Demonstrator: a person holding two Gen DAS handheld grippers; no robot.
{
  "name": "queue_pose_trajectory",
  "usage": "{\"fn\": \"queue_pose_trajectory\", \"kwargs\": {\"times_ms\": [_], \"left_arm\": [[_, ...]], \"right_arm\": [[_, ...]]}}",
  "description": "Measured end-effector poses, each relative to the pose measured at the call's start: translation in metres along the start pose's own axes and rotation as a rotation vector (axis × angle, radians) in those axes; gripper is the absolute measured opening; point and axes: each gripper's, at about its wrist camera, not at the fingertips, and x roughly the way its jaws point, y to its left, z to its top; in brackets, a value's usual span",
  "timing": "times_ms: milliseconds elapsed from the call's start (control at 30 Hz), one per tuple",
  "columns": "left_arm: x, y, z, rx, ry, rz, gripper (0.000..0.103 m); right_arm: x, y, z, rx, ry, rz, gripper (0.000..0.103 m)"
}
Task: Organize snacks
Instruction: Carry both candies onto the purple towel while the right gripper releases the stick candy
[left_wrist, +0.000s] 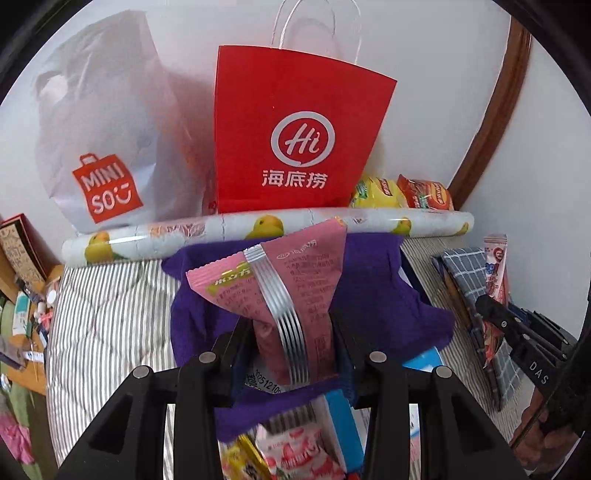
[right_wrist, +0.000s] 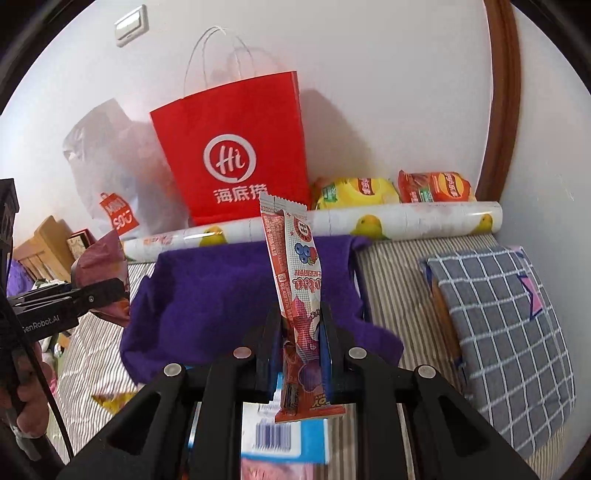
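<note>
Clearly both snacks are in hand and look bound for a bag, so the carry matters most. At twelve o'clock the tall red paper carrier bag (left_wrist: 295, 136) reads "Hi" with "海底捞"; the mouth is high, so each packet should clear the rim before release. At ten o'clock the white plastic shopping bag (left_wrist: 107, 147) says "MINISO". Beneath both lies the crumpled purple cloth (right_wrist: 221, 295) on the striped bedding.

The left gripper (left_wrist: 293, 325) is clamped on a pink foil-seamed snack packet (left_wrist: 288, 291), printed with small Chinese text I cannot read. The right gripper (right_wrist: 301, 325) pinches a slim red-and-white berry snack stick (right_wrist: 295, 291) near its lower end; its lettering is upside down and unclear. Gripped so low, the stick could tilt, so move steadily.
</note>
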Motion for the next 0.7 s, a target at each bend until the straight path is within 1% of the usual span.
{"fn": "queue_pose_trajectory", "kwargs": {"times_ms": [167, 300, 467, 533, 700], "left_arm": [[0.017, 0.002, 0.013, 0.024, 0.006, 0.012, 0.038], [0.031, 0.01, 0.024, 0.008, 0.011, 0.021, 0.038], [0.051, 0.019, 0.034, -0.009, 0.017, 0.05, 0.038], [0.063, 0.024, 0.036, -0.023, 0.03, 0.058, 0.038], [0.089, 0.038, 0.034, -0.065, 0.069, 0.049, 0.038]], "right_arm": [[0.021, -0.008, 0.017, 0.011, -0.004, -0.013, 0.018], [0.042, -0.009, 0.026, 0.011, 0.005, -0.016, 0.018], [0.068, -0.011, 0.034, 0.016, 0.022, -0.009, 0.018], [0.08, -0.011, 0.037, 0.014, 0.03, -0.007, 0.018], [0.105, -0.012, 0.04, 0.007, 0.058, -0.004, 0.018]]}}
